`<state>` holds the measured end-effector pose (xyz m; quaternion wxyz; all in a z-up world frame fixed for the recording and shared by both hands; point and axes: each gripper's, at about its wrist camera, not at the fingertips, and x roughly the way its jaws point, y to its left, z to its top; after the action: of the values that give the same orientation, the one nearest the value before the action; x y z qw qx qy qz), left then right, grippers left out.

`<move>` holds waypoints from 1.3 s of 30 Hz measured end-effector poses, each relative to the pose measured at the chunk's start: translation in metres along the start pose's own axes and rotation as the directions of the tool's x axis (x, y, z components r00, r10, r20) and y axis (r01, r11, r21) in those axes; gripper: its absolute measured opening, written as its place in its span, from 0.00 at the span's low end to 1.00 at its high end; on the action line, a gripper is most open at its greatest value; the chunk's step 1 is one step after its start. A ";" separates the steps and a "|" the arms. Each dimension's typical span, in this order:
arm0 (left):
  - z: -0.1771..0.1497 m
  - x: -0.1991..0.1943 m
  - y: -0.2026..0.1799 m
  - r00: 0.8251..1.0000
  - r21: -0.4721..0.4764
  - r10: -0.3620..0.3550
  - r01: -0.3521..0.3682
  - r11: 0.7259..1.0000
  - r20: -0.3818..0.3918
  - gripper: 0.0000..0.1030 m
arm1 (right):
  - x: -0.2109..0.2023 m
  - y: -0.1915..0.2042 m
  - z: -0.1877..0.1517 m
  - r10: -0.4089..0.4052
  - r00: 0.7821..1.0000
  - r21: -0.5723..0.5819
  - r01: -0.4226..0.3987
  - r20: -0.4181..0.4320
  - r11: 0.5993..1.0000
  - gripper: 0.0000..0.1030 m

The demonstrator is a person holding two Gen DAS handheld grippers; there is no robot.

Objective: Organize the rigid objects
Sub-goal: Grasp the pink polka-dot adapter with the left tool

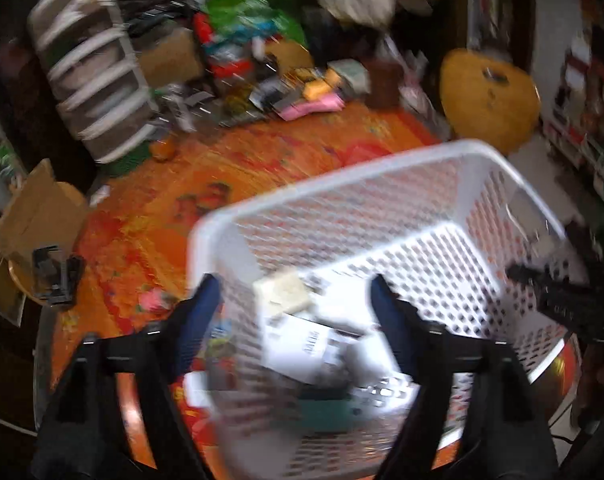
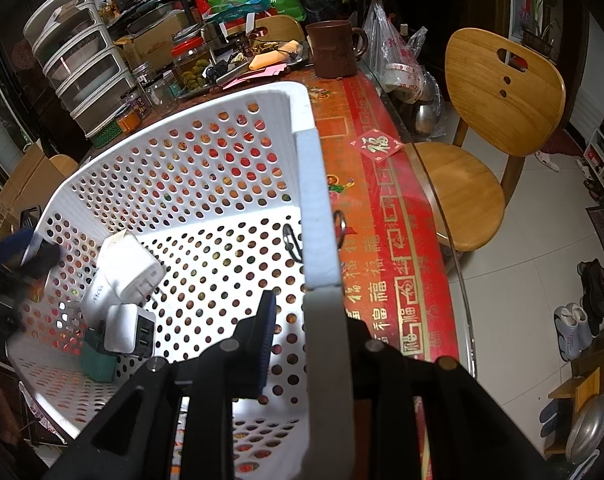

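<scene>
White perforated plastic fills both views: a basket (image 2: 174,184) stands on the red patterned tablecloth (image 2: 385,216). The right gripper (image 2: 302,320) pinches the basket's near rim, one blue pad inside the wall, the other finger hidden behind it. From this wrist the contents read sharply: a white charger (image 2: 128,266) lying on a white box (image 2: 96,300), a white USB adapter (image 2: 130,330) below them, and a teal object (image 2: 98,364) at the bottom corner. Scissors (image 2: 292,240) lie on the basket floor near the right wall. A wooden chair (image 2: 497,92) and a brown mug (image 2: 333,48) show clearly here too.

The left wrist view is smeared by motion (the same pile shows only as pale blurs). It does show the left gripper (image 1: 294,300) with fingers spread wide over the basket's near-left corner, nothing between the blue pads. The right gripper appears there as a dark shape at the far right rim.
</scene>
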<state>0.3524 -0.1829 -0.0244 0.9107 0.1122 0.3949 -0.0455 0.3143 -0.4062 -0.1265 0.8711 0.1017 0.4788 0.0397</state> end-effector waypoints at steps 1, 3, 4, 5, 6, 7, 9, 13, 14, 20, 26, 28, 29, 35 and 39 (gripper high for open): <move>0.002 -0.008 0.022 0.999 -0.031 0.032 -0.031 0.999 0.034 0.92 | 0.000 0.000 0.000 0.000 1.000 -0.002 0.000 -0.001 1.000 0.25; 0.005 -0.012 0.061 0.995 -0.084 0.081 -0.076 0.994 0.062 0.99 | 0.000 0.000 0.000 0.000 1.000 -0.003 0.000 -0.004 1.000 0.25; 0.005 -0.009 0.081 0.994 -0.114 0.098 -0.092 0.989 0.055 0.99 | 0.000 0.000 0.000 0.000 1.000 -0.003 0.000 -0.004 1.000 0.25; 0.005 -0.001 0.102 0.994 -0.139 0.105 -0.099 0.985 0.038 0.99 | 0.000 0.001 0.001 -0.001 1.000 -0.003 0.001 -0.004 1.000 0.25; 0.004 0.010 0.121 0.994 -0.157 0.105 -0.101 0.982 0.014 0.99 | 0.000 0.000 0.001 0.000 1.000 -0.003 0.000 -0.004 1.000 0.25; 0.002 0.025 0.140 0.995 -0.169 0.103 -0.104 0.980 -0.018 0.99 | 0.000 0.001 0.000 0.000 1.000 -0.005 0.000 -0.004 1.000 0.25; -0.007 0.056 0.171 0.989 -0.199 0.121 -0.135 0.971 -0.079 0.99 | -0.001 0.000 0.001 0.001 1.000 -0.004 -0.001 -0.004 1.000 0.25; -0.037 0.129 0.216 0.971 -0.262 0.103 -0.159 0.952 -0.215 0.91 | 0.000 -0.001 0.004 0.002 1.000 -0.004 -0.002 -0.006 1.000 0.25; -0.041 0.137 0.217 0.968 -0.266 0.100 -0.161 0.950 -0.229 0.82 | 0.000 -0.002 0.004 0.002 1.000 -0.003 -0.003 -0.006 1.000 0.25; -0.054 0.176 0.211 0.960 -0.253 0.075 -0.146 0.956 -0.270 0.76 | 0.000 -0.002 0.004 0.002 1.000 -0.005 -0.002 -0.008 1.000 0.25; -0.051 0.190 0.194 0.959 -0.252 0.052 -0.126 0.959 -0.279 0.44 | 0.002 -0.003 0.006 0.001 1.000 -0.008 -0.001 -0.013 1.000 0.25; -0.052 0.193 0.194 0.959 -0.259 0.040 -0.116 0.959 -0.282 0.42 | 0.002 -0.003 0.006 0.000 1.000 -0.010 0.000 -0.014 1.000 0.25; -0.052 0.191 0.193 0.958 -0.250 0.055 -0.128 0.960 -0.280 0.41 | 0.002 -0.003 0.006 0.001 1.000 -0.010 -0.001 -0.013 1.000 0.25; -0.050 0.168 0.198 0.969 -0.233 0.125 -0.175 0.957 -0.215 0.41 | 0.002 -0.003 0.006 0.001 1.000 -0.010 -0.001 -0.014 1.000 0.25; -0.044 0.137 0.200 0.963 -0.220 0.221 -0.251 0.943 -0.153 0.41 | 0.002 -0.003 0.006 0.001 1.000 -0.010 -0.001 -0.013 1.000 0.25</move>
<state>0.4495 0.0226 -0.1196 0.8896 0.0516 0.4380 0.1190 0.3201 -0.4095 -0.1253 0.8684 0.0974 0.4844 0.0432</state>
